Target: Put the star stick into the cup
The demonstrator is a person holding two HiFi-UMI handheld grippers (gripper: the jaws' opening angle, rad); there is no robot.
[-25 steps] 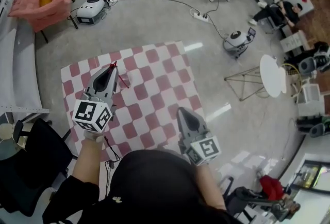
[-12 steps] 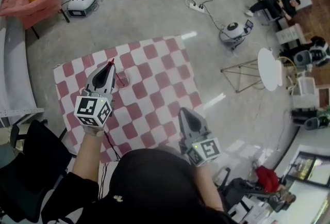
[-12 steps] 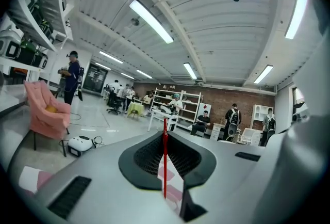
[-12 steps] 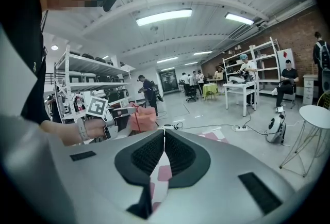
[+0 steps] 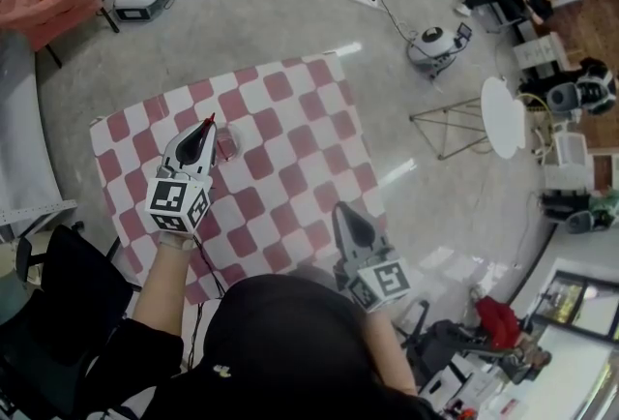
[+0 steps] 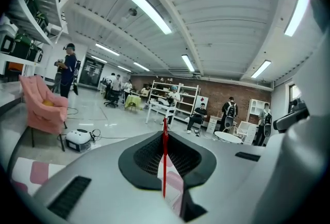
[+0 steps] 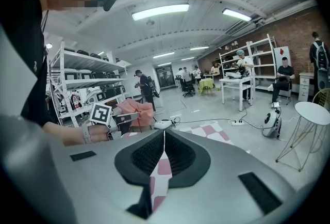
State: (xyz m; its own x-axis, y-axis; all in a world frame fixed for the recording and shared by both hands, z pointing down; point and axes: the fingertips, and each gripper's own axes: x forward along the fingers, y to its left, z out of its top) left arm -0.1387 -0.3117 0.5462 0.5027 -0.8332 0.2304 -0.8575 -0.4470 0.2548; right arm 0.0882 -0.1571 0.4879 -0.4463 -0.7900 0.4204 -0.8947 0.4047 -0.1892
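Star stick [image 6: 165, 161] one, in left tool [image 5: 208, 124]; cup [image 5: 230, 148] one.

We see a glossy, polished floor [image 5: 271, 12] at upper centre, a matt checked cloth [image 5: 290, 157] mid-frame, and smooth matt grey plastic on the left gripper [image 5: 207, 124].

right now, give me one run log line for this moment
left gripper: shut on star stick over checkered cloth | right gripper: shut, empty | cup: by stick's lower end, insertion unclear
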